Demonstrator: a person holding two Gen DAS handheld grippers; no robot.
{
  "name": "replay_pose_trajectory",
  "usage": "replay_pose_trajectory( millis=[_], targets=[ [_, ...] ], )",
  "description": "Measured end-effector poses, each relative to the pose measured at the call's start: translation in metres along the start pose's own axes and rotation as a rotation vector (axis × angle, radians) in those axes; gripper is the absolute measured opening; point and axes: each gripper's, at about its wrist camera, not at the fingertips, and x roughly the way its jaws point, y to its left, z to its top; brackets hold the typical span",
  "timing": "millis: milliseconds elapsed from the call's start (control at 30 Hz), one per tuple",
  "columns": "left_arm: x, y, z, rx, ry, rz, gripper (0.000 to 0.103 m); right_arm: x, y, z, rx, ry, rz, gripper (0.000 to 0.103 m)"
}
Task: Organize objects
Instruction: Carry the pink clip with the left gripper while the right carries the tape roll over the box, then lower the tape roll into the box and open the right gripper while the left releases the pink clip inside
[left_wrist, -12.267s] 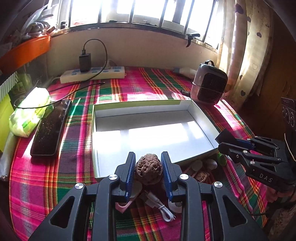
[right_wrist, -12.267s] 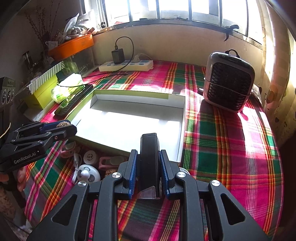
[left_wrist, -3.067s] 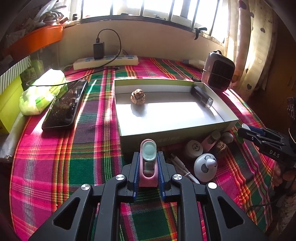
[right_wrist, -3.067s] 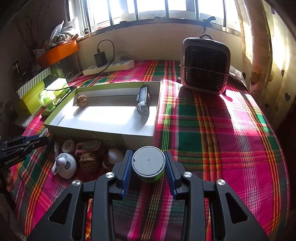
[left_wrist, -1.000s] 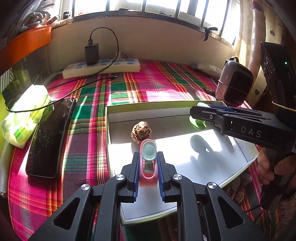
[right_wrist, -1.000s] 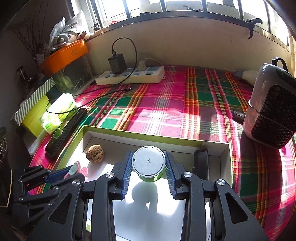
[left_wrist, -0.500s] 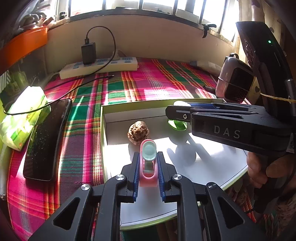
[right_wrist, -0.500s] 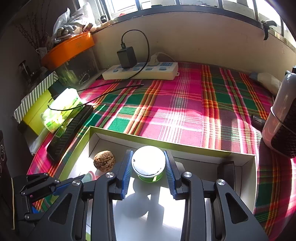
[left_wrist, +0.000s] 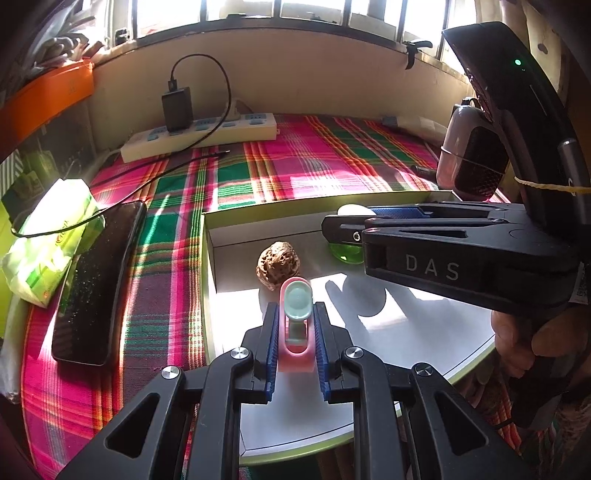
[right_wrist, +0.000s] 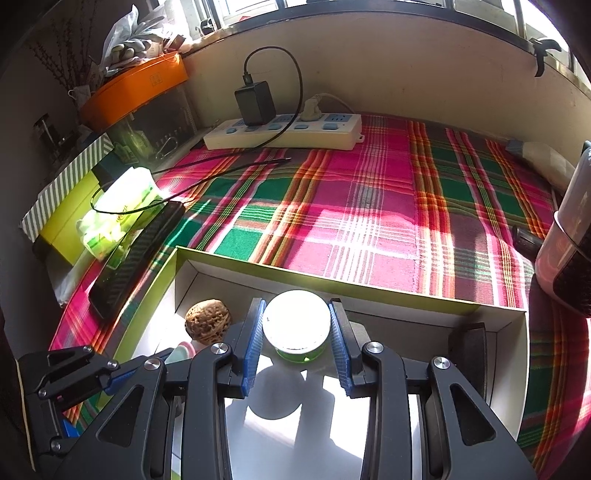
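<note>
My left gripper (left_wrist: 295, 334) is shut on a small pink holder with a pale green round top (left_wrist: 296, 310), held over the white floor of the shallow box (left_wrist: 236, 229). Just beyond it in the box lies a brown walnut (left_wrist: 277, 264). My right gripper (right_wrist: 297, 332) is shut on a round green jar with a white lid (right_wrist: 296, 320), low over the box near its far wall (right_wrist: 369, 306). The walnut (right_wrist: 208, 320) sits to its left, and a black oblong object (right_wrist: 466, 341) lies at the box's right end. The right gripper (left_wrist: 334, 230) reaches in from the right in the left wrist view.
A black phone (left_wrist: 98, 280) and a green tissue pack (left_wrist: 48, 236) lie left of the box on the plaid cloth. A white power strip (right_wrist: 284, 131) with a black charger sits by the back wall. A small heater (left_wrist: 471, 166) stands at the right.
The right gripper with the jar has moved left and slightly lower over the box, closer to the walnut. The left gripper has stayed in place with the pink holder.
</note>
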Motion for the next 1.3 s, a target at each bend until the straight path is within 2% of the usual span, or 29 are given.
replay_pose_trajectory(
  millis=[700, 767, 933, 1300],
  targets=[
    [0.001, -0.001, 0.001, 0.007, 0.003, 0.008, 0.018, 0.001, -0.001, 0.001, 0.004, 0.009, -0.007, 0.036],
    [0.001, -0.001, 0.0, 0.006, 0.002, 0.006, 0.019, 0.001, -0.002, 0.001, 0.008, 0.007, -0.008, 0.042],
    [-0.001, -0.002, -0.001, 0.002, 0.002, 0.002, 0.023, -0.003, -0.001, 0.0, 0.01, -0.001, -0.007, 0.047],
    [-0.01, -0.005, -0.006, -0.012, -0.003, -0.006, 0.028, -0.018, -0.004, -0.004, 0.042, -0.028, -0.007, 0.049]
  ],
)
